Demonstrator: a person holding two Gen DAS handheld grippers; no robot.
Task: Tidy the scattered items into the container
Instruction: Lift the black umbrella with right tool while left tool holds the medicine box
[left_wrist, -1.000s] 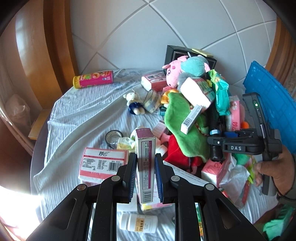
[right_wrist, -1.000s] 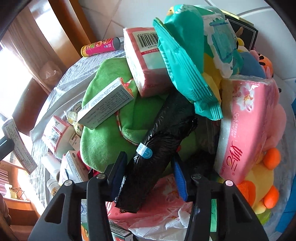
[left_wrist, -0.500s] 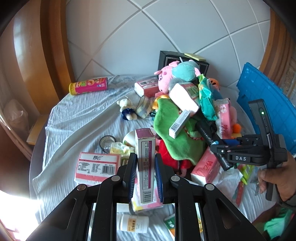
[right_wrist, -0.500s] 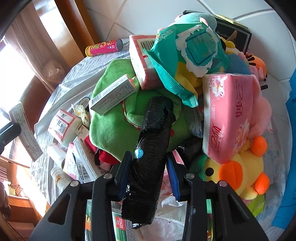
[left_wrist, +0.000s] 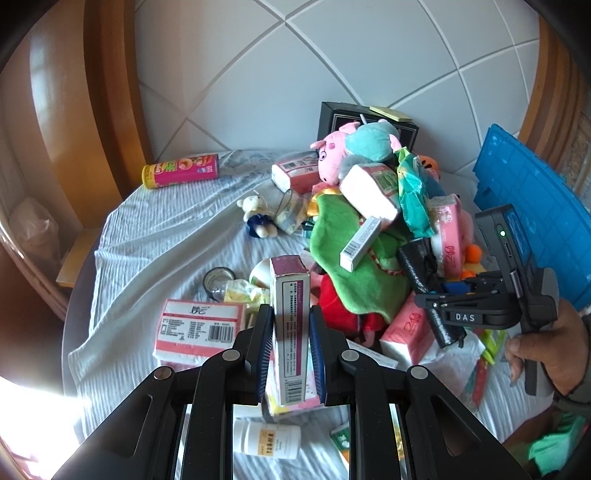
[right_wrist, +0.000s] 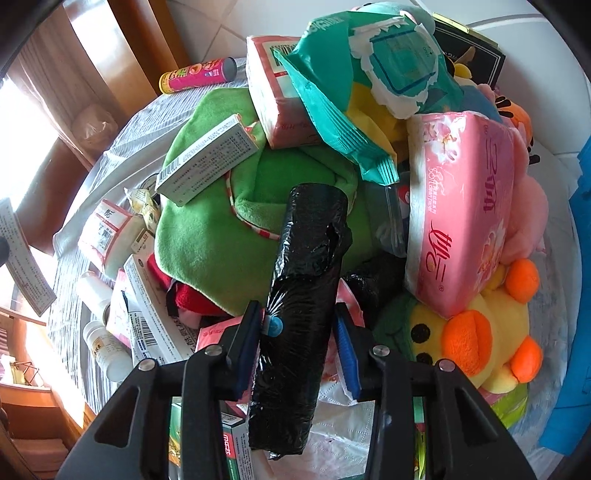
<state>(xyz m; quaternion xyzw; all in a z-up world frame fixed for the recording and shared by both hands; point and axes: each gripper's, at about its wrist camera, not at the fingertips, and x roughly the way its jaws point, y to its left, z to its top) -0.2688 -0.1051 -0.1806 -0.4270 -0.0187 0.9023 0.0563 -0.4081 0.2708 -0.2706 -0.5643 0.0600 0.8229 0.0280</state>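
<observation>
Right wrist | black roll (right_wrist: 303, 295) clamped between hand-held gripper (right_wrist: 301, 345) fingers (upright)

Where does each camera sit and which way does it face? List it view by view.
Left wrist: on the left tongs, looking across the table over a gripped pink-topped box; the right tongs and hand show.
Right wrist: on the right tongs, looking down at the pile over a gripped black roll.
Shared: green plush, pink can.
</observation>
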